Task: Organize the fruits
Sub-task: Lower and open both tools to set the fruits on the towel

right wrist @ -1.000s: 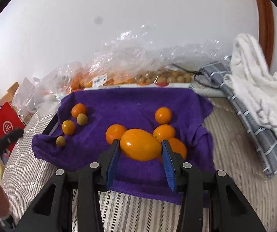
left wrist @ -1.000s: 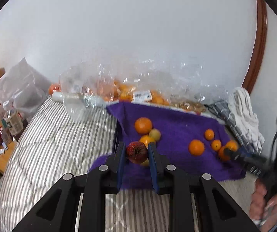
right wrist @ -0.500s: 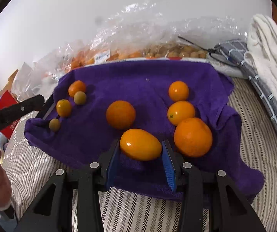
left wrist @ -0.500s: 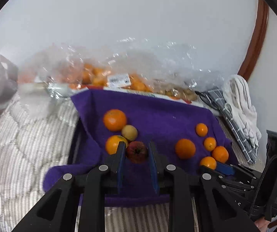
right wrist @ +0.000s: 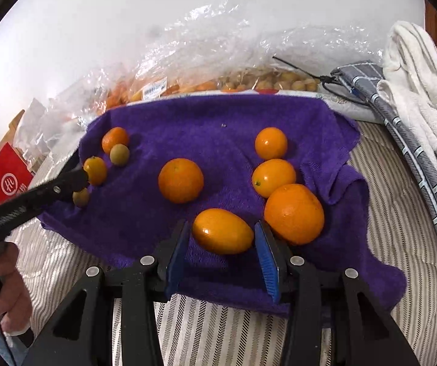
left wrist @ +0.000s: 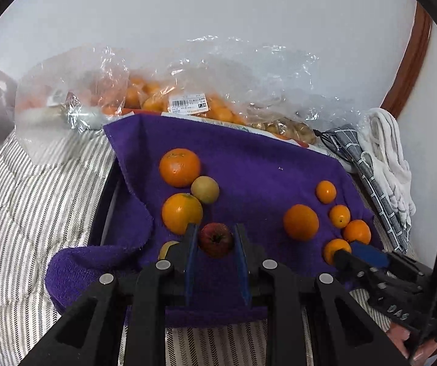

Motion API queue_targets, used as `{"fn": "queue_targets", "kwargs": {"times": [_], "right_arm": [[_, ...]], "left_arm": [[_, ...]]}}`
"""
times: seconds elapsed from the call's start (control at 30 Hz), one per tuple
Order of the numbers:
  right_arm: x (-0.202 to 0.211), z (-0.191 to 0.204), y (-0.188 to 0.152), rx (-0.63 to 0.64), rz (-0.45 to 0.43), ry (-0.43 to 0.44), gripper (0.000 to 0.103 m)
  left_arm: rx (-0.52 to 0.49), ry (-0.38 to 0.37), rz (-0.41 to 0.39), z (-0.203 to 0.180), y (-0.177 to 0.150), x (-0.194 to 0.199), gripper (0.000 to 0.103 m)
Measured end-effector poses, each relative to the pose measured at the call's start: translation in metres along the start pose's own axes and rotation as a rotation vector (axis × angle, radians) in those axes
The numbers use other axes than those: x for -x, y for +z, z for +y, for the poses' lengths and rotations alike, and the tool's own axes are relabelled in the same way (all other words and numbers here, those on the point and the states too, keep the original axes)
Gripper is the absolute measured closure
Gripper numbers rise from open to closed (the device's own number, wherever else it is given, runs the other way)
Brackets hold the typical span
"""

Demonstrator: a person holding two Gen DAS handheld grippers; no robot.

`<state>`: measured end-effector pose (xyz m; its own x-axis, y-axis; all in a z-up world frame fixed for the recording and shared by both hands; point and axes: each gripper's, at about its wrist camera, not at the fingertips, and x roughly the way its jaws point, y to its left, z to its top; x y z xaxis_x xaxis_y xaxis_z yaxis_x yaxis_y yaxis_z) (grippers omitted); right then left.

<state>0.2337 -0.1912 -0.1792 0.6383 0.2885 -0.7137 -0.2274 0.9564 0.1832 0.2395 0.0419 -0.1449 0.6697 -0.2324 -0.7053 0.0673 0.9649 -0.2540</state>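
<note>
Holding many oranges, the plastic bag (left wrist: pixel 157 97) lay behind the towel (left wrist: pixel 248 158) while the left claw (left wrist: pixel 215 241) pinched a small red apple (left wrist: pixel 216 239) and the right claw (right wrist: pixel 223 238) was opening around an oval orange fruit (right wrist: pixel 223 231).

Wall: a plain white wall (left wrist: pixel 218 15) was seen behind everything, evenly lit.
Trim: a curved brown wooden frame (left wrist: pixel 410 61) was seen at the right against the wall.
Bed: a quilted cover with grey and white stripes (left wrist: pixel 35 189) was spread over the bed.
Left side: a red box with a white sign (right wrist: pixel 8 177) was seen beside the bed.
Light: soft, diffuse light was cast, without hard shadows.
</note>
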Motion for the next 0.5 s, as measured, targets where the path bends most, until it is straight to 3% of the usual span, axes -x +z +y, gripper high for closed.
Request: {"fn": "queue_targets", "kwargs": {"times": [0.33,0.5], "right_arm": [[0.03,-0.023,0.005,-0.057,-0.126,-0.067,0.055],[0.03,-0.034,0.007,-0.102,-0.14,-0.068,0.055]], "left_arm": [[-0.006,0.007,0.004,-0.004,-0.004,-0.005,0.081],[-0.011,0.008,0.014,-0.006,-0.006,-0.009,0.081]]}}
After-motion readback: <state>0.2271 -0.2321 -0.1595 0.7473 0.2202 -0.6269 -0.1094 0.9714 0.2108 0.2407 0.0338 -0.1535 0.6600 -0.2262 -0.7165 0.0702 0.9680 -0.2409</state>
